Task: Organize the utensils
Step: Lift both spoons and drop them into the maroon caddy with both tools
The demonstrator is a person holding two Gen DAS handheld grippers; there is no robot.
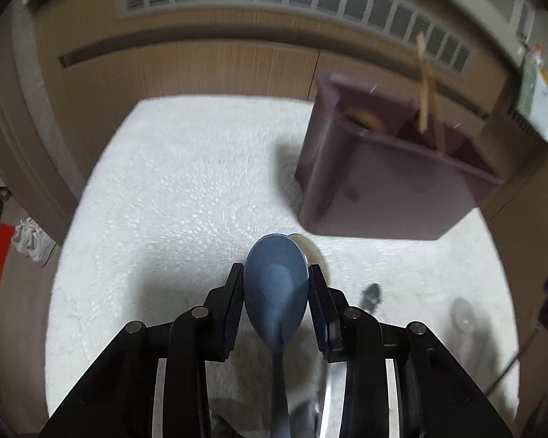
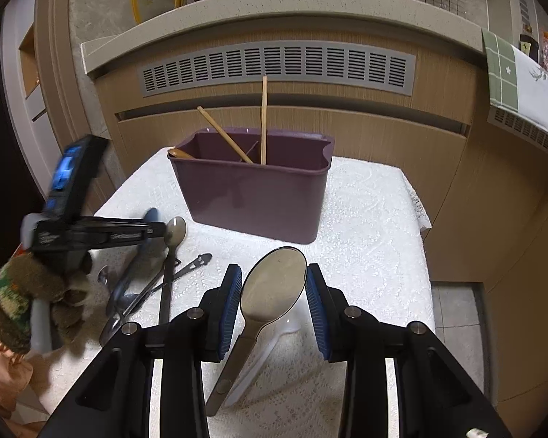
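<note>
A purple utensil caddy (image 2: 254, 197) stands on the white cloth, with wooden chopsticks (image 2: 263, 120) and a wooden spoon inside; it also shows in the left wrist view (image 1: 391, 182). My left gripper (image 1: 276, 284) has a blue spoon (image 1: 276, 292) between its fingers, bowl forward; a metal spoon (image 1: 310, 250) lies just behind it. I cannot tell if the pads grip the blue spoon. My right gripper (image 2: 274, 284) is open around a large metal spoon (image 2: 274, 284) lying on the cloth over a white spoon (image 2: 270, 343). The left gripper (image 2: 153, 231) hovers over a utensil pile.
Several metal utensils (image 2: 157, 284) lie piled left of my right gripper. A black-tipped utensil (image 1: 372, 294) and a clear spoon (image 1: 464, 314) lie right of my left gripper. Wooden cabinets with a grey vent (image 2: 277, 65) stand behind. The table edge (image 2: 425, 226) drops at right.
</note>
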